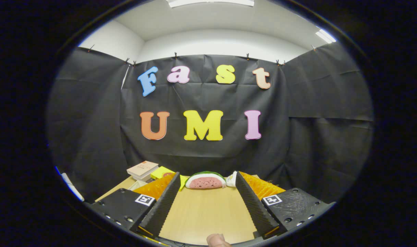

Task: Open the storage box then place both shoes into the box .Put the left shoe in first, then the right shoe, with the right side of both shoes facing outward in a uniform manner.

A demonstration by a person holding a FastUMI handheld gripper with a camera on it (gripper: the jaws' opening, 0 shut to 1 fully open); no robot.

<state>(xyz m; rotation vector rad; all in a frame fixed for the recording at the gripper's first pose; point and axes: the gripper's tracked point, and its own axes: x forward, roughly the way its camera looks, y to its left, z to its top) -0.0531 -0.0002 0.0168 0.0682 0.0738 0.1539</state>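
A black cloth wall backs a wooden counter. The gripper hovers low over it, fingers spread wide apart with nothing between them. Just beyond the fingertips lies a watermelon-slice plush, with a small white item touching its right end. Left of the plush sit a yellow object and stacked books. A fingertip shows near the gripper's base.

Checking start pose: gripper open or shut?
Open. The gripper fingers stand wide apart over bare table, nothing between them; watermelon-slice toy lies beyond.
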